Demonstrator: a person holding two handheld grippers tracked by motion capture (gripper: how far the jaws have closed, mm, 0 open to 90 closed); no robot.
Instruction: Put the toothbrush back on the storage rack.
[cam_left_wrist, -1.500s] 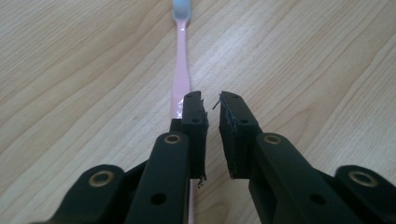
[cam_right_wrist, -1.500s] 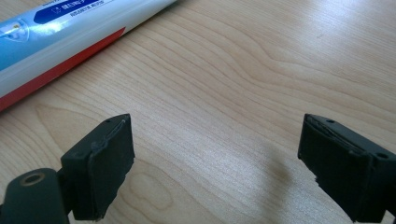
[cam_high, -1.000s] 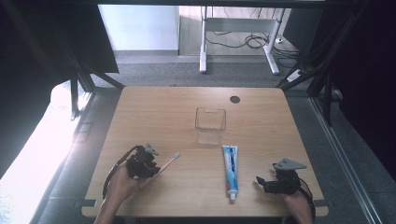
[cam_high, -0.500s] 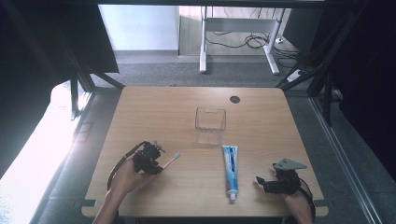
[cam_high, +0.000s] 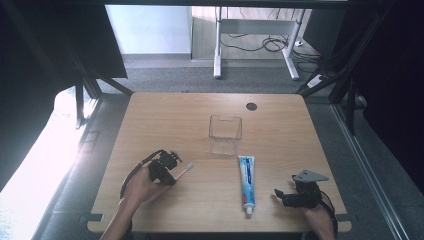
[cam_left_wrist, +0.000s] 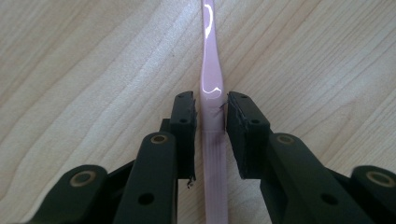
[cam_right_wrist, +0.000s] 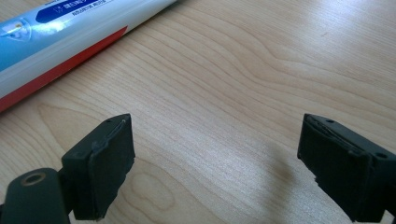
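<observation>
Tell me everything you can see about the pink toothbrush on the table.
The toothbrush is slim, glossy pale pink plastic with a ribbed grip section toward the handle end and white bristles at the head. It lies flat on the wooden table, left of the toothpaste, head pointing toward the clear cup. The left gripper straddles its handle, jaws just closing in, with the pads at or nearly at its sides; whether they press yet is unclear.

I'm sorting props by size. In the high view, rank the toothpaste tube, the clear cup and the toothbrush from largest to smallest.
1. toothpaste tube, longest and broadest.
2. clear cup, shorter but wider.
3. toothbrush, thinnest; the left gripper hides part of its handle, so its full length is unsure.
</observation>
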